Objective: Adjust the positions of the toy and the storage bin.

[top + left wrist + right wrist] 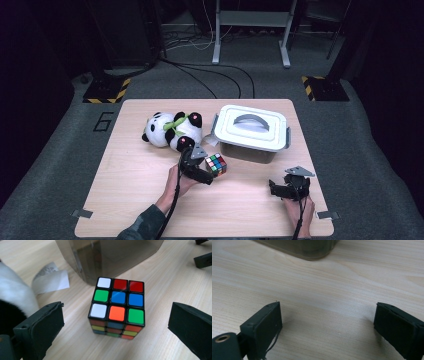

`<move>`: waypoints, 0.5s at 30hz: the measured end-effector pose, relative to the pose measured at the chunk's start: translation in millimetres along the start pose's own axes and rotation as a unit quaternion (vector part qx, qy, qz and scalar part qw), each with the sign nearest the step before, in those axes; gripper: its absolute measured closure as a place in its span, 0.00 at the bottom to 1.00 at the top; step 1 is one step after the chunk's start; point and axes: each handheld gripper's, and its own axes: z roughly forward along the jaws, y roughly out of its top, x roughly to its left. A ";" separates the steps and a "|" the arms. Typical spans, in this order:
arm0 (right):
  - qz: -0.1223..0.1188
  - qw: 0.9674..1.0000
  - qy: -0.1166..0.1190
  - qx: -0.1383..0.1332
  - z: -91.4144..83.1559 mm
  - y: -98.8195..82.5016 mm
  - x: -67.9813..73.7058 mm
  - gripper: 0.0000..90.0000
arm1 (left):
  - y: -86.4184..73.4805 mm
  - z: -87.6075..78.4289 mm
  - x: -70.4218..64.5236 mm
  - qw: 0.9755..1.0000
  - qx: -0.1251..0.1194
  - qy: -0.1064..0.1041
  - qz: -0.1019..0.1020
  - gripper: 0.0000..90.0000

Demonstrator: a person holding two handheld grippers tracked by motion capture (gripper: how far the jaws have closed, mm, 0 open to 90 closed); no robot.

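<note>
Two jaws of the left gripper [117, 322] stood wide apart with the cube [117, 307] between them, clear of both pads, resting on the table [162, 285] just ahead of the box [110, 257]. Small, rigid and probably light, the cube had slick plastic faces, so its flat opposite sides looked the best place to pinch squarely. Right gripper [327, 325] gaped open, holding nothing, over bare wood.

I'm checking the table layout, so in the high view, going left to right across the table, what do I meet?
Toy panda → left gripper → puzzle cube → lidded box → right gripper, jaws open over bare table.
</note>
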 end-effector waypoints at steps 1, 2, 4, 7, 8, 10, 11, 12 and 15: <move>-0.001 1.000 0.000 0.000 0.0 0.0 -0.1 0.08 | 0.1 3.3 0.0 1.000 0.001 -0.001 0.001 0.00; -0.001 1.000 0.000 0.000 0.0 0.0 0.0 0.08 | 0.1 6.9 -0.1 1.000 0.005 -0.004 -0.001 0.00; 0.000 1.000 0.000 0.000 0.0 0.0 0.1 0.08 | 0.3 13.1 0.0 1.000 0.010 -0.004 0.001 0.01; 0.000 1.000 0.000 0.000 0.0 0.0 0.1 0.08 | -0.5 19.5 1.8 1.000 0.017 -0.009 -0.001 0.10; 0.000 1.000 0.000 0.000 0.0 0.0 0.1 0.08 | -1.0 21.1 2.0 1.000 0.018 -0.009 -0.004 0.14; 0.000 1.000 0.000 0.000 0.0 0.0 0.1 0.08 | -1.8 24.1 3.6 1.000 0.019 -0.011 -0.004 0.17; 0.000 1.000 0.000 0.000 0.0 0.0 0.1 0.08 | -2.3 25.6 4.1 1.000 0.019 -0.014 -0.006 0.17; 0.000 1.000 0.000 0.000 0.0 0.0 0.1 0.08 | -2.8 27.1 4.4 1.000 0.020 -0.017 -0.007 0.17; 0.000 1.000 0.000 -0.001 0.0 0.0 0.1 0.08 | -3.8 32.1 5.0 1.000 0.016 -0.024 -0.004 0.20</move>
